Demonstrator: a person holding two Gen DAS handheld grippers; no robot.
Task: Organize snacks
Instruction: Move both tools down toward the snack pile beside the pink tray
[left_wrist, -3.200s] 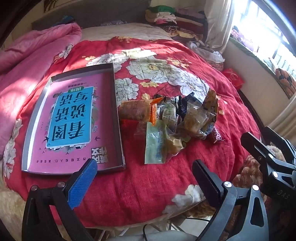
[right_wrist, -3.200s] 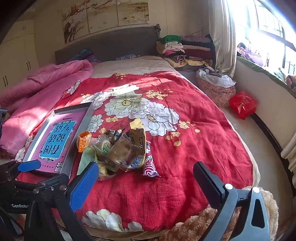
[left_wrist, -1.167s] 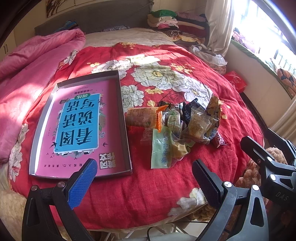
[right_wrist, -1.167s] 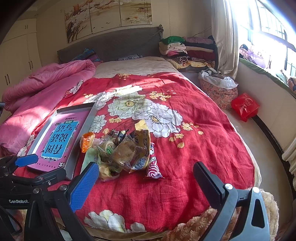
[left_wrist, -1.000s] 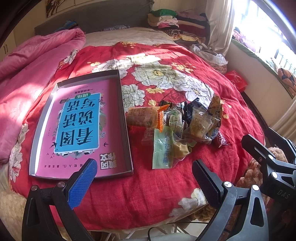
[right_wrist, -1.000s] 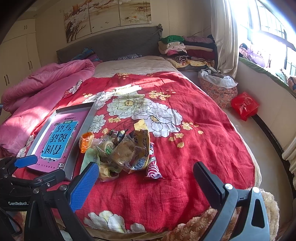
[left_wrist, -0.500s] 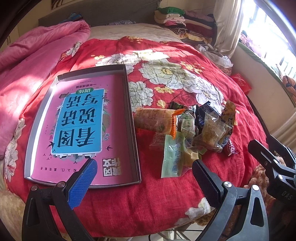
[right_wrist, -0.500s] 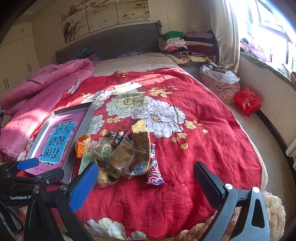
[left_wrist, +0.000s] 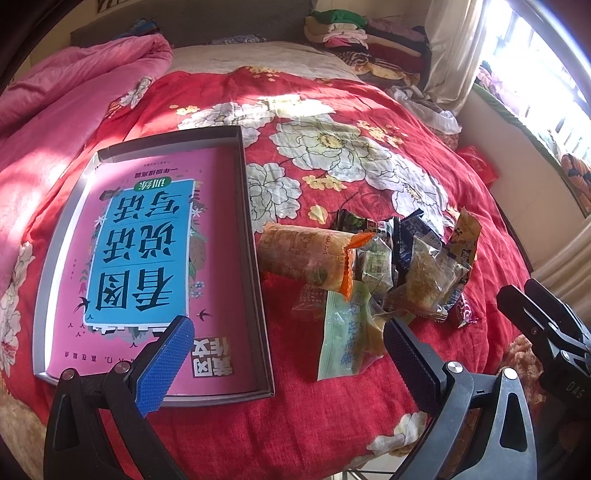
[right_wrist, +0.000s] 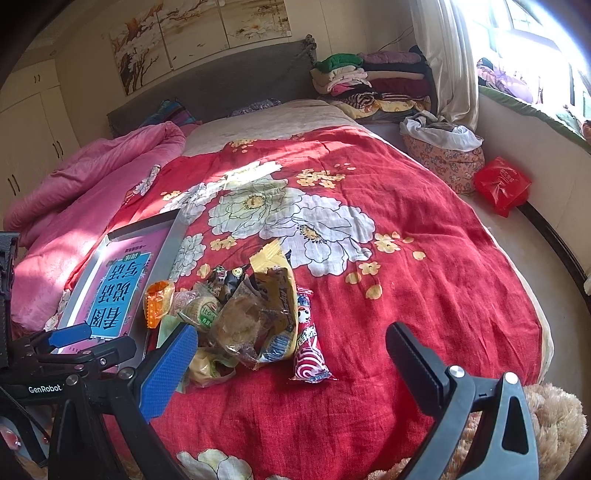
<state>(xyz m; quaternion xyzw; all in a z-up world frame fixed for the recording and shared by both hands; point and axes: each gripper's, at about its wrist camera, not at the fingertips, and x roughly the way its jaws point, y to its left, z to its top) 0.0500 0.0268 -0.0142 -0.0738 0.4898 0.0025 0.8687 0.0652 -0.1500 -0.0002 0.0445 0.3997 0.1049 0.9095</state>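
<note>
Red floral bedspread held snack-packet heap beside shallow grey box; my left gripper and right gripper gaped empty, first pick pending.

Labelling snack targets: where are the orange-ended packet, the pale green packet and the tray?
orange-ended packet (left_wrist: 303, 253), left wrist view, wrapper middle.
pale green packet (left_wrist: 343, 338), left wrist view, flat front.
tray (left_wrist: 258, 288), left wrist view, right rim.
</note>
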